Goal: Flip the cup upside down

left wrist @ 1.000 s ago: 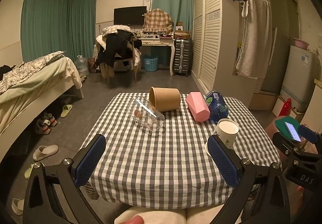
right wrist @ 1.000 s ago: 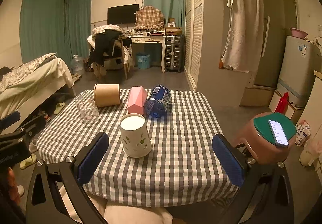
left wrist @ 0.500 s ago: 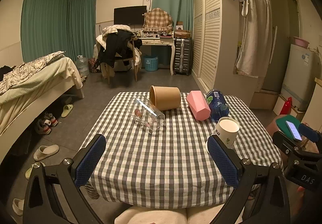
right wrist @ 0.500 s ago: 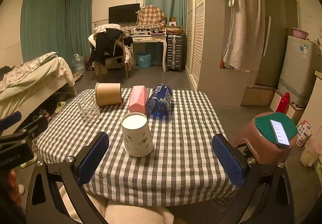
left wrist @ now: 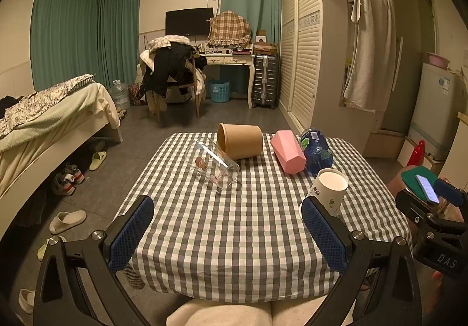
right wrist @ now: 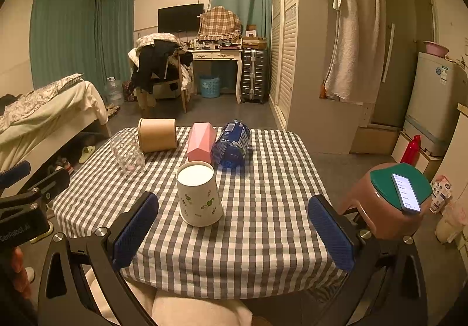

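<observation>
Showing "DAS" on right tongs (left wrist: 433, 203) housing.

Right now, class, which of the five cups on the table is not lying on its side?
The white paper cup with leaf print stands mouth-down; the other four lie sideways.

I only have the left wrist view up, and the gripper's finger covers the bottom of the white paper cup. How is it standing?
Observer: The right wrist view shows the paper cup whole. It stands with its wider end down on the checked tablecloth and its narrower end up.
Operator: Is the right gripper on it?
Observer: No. The right gripper is open and empty. The cup stands just beyond its fingertips, nearer its left finger, and nothing touches it.
</observation>
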Demonstrator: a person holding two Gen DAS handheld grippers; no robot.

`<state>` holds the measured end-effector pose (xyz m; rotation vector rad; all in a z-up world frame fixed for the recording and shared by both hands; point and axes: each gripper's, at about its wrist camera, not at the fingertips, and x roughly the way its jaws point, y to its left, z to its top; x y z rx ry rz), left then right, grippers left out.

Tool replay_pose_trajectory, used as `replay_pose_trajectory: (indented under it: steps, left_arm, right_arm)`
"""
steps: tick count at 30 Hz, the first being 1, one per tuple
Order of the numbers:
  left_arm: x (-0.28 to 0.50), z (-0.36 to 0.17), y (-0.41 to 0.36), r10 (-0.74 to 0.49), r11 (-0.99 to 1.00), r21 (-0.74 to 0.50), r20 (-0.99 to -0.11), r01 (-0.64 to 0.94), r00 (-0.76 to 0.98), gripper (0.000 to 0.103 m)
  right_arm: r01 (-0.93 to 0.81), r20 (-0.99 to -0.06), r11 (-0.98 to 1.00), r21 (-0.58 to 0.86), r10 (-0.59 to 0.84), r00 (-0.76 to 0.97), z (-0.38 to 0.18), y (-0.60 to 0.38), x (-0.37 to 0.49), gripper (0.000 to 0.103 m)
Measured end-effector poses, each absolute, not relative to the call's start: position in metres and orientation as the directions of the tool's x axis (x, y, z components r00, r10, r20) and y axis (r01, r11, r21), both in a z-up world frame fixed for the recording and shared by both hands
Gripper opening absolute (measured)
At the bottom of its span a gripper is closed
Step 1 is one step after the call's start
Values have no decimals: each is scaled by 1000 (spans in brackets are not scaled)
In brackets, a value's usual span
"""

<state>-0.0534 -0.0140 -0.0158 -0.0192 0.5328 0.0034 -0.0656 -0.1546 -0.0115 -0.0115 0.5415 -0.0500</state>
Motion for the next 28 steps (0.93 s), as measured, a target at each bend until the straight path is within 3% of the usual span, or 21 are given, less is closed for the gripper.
replay_pose_trajectory:
  steps: [28]
  left_arm:
    - [-55, -13, -16, -9, 1000, -5, -500, 8, 866, 103]
  right_arm:
    - [38, -511, 999, -31, -48, 858, -8, -155, -66, 103]
